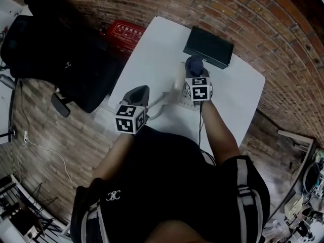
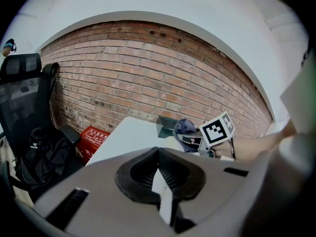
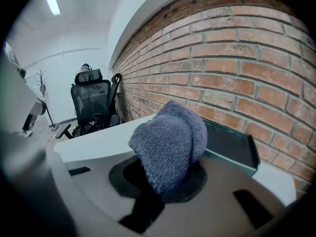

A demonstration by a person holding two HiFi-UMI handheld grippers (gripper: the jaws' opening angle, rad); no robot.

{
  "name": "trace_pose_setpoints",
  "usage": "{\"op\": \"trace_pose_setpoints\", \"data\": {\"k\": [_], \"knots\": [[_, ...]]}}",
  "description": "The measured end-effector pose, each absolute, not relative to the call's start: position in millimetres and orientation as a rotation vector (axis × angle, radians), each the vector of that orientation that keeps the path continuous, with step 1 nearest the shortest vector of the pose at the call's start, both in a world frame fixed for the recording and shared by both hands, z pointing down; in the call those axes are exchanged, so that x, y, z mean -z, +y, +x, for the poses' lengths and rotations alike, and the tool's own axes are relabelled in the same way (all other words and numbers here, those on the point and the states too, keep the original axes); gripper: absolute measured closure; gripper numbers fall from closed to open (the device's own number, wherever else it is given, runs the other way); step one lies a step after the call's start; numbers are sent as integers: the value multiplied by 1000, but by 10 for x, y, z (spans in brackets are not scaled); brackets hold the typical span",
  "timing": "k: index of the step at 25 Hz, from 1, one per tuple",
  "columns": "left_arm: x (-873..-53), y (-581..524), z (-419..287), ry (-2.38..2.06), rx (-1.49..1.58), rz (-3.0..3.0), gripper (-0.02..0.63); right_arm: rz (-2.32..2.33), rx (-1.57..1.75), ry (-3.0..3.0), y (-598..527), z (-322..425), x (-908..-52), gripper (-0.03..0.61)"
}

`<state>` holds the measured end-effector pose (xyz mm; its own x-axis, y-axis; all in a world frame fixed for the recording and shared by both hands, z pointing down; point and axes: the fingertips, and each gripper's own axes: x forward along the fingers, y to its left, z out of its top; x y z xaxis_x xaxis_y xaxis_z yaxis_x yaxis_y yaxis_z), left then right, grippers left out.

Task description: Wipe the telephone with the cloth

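White characters are printed on the lid of the red box (image 1: 124, 32), which is seen beyond the left gripper (image 1: 139, 92) and to its left; they are too small to be read. A small white emblem of two interlocked curves is shown on the black garment (image 1: 113, 196), behind that claw. Black-and-white square markers, without letters or digits, are carried on the cube (image 1: 130, 118) behind it and on the right gripper (image 1: 195, 64). No other print can be made out.
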<state>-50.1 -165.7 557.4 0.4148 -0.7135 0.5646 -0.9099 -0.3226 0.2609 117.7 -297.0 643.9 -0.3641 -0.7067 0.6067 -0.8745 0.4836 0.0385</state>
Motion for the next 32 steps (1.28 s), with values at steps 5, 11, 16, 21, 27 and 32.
{"op": "trace_pose_setpoints", "data": {"k": [5, 11, 16, 21, 27, 32], "knots": [[-5573, -1688, -517, -1378, -471, 2129, 618, 1255, -355, -2194, -2983, 1079, -6404, 541], [-5589, -1692, -506, -1368, -474, 2128, 618, 1184, -272, -2215, -2992, 889, -6363, 541], [-5590, -1701, -497, -1367, -469, 2129, 618, 1140, -254, -2234, -2951, 780, -6387, 541], [-5613, -1703, -515, -1363, -475, 2128, 618, 1110, -263, -2247, -2876, 707, -6358, 541], [-5595, -1738, -488, -1358, -477, 2138, 618, 1094, -291, -2273, -2792, 679, -6361, 541], [-5581, -1752, -487, -1359, -476, 2144, 618, 1072, -280, -2345, -2706, 644, -6353, 541]]}}
